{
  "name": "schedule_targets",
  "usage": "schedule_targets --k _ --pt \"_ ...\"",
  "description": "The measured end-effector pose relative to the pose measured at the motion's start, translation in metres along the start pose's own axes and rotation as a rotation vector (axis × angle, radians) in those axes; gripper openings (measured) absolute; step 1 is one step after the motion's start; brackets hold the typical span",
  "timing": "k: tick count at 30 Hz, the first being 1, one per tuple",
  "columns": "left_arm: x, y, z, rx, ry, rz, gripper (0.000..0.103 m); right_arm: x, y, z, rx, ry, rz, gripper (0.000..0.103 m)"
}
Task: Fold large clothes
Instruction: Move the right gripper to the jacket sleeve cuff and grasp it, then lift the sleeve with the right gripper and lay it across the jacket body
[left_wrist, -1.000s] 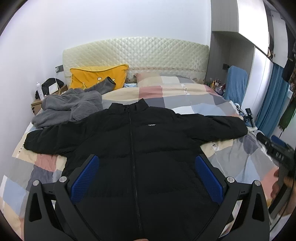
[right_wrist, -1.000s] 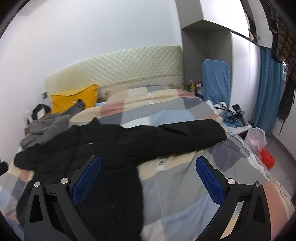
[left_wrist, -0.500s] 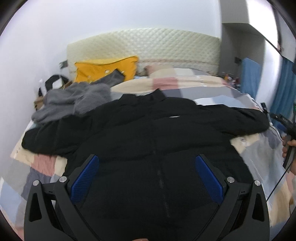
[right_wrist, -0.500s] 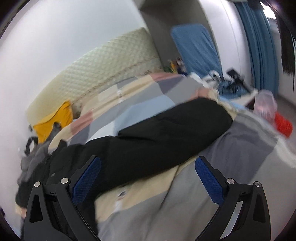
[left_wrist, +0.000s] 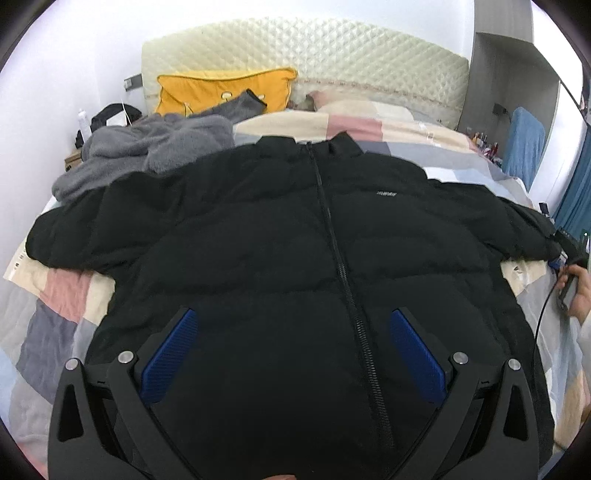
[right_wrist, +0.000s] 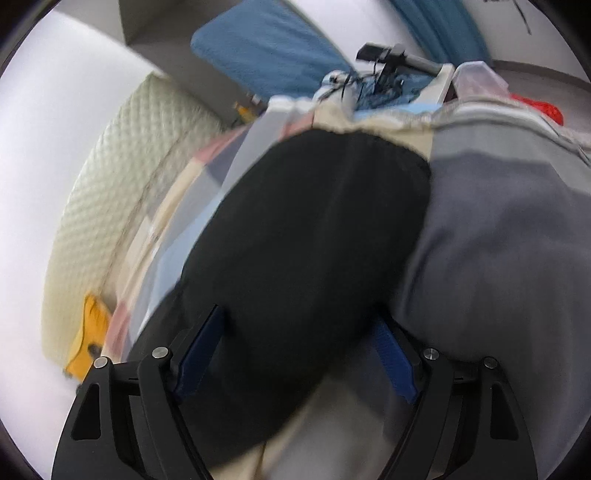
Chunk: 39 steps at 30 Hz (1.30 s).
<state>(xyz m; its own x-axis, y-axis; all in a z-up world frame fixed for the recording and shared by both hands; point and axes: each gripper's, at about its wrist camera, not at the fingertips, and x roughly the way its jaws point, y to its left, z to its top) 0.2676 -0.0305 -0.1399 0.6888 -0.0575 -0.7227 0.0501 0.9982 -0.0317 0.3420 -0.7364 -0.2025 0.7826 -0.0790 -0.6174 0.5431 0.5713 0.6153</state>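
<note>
A black puffer jacket (left_wrist: 295, 258) lies face up on the bed, zipped, with both sleeves spread out. My left gripper (left_wrist: 291, 332) is open and hovers over the jacket's lower front, the zipper between its blue pads. My right gripper (right_wrist: 295, 332) is open, and the jacket's right sleeve (right_wrist: 303, 240) lies between its fingers; the view is blurred. The right gripper also shows in the left wrist view (left_wrist: 570, 254), at the cuff of that sleeve.
The bed has a patchwork cover (left_wrist: 62, 295) and a quilted headboard (left_wrist: 332, 62). A grey fleece garment (left_wrist: 155, 147) and a yellow pillow (left_wrist: 221, 92) lie at the back left. A blue chair (right_wrist: 266, 48), cables and a red bag (right_wrist: 546, 107) stand beyond the bed's right side.
My left gripper has moved closer and lower over the jacket. My right gripper has swung right and dropped down onto the right sleeve, which now sits between its open fingers.
</note>
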Motion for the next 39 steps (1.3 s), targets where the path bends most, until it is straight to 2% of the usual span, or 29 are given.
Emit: schedule_targets --k 6,7,8,9,10,11,14,20,26,29,34,39 --pt "0.018 0.008 -0.007 -0.006 0.025 0.03 0.103 0.006 0.021 0.017 -0.055 -0.134 -0.016 0.079" --pt "0.02 0.009 -0.009 -0.011 0.029 0.033 0.103 0.007 0.025 0.022 -0.061 -0.145 -0.01 0.072" --pt "0.021 0.01 -0.011 -0.011 0.03 0.033 0.103 0.005 0.03 0.024 -0.075 -0.156 0.001 0.052" --pt "0.022 0.009 -0.012 -0.004 0.03 0.035 0.103 0.005 0.034 0.028 -0.089 -0.16 0.001 0.04" --pt "0.023 0.009 -0.014 0.0 0.029 0.045 0.103 0.002 0.036 0.032 -0.103 -0.167 -0.01 0.015" --pt "0.024 0.009 -0.015 -0.002 0.031 0.05 0.103 0.0 0.037 0.033 -0.105 -0.17 -0.018 0.01" --pt "0.026 0.009 -0.017 0.0 0.039 0.048 0.103 -0.014 0.047 0.041 -0.147 -0.182 -0.037 0.006" --pt "0.024 0.026 -0.014 -0.058 0.066 0.028 0.103 -0.079 0.08 0.057 -0.221 -0.293 -0.044 0.002" --pt "0.017 0.04 -0.013 -0.046 0.056 0.096 0.103 -0.128 0.116 0.071 -0.221 -0.351 -0.003 0.002" --pt "0.007 0.043 -0.012 -0.025 0.031 0.113 0.103 -0.154 0.147 0.069 -0.251 -0.367 0.03 0.002" --pt "-0.015 0.048 -0.013 -0.005 -0.021 0.102 0.103 -0.203 0.224 0.052 -0.376 -0.394 0.107 0.002" --pt "-0.033 0.054 -0.016 0.011 -0.056 0.081 0.103 -0.253 0.305 0.008 -0.518 -0.379 0.204 0.002"
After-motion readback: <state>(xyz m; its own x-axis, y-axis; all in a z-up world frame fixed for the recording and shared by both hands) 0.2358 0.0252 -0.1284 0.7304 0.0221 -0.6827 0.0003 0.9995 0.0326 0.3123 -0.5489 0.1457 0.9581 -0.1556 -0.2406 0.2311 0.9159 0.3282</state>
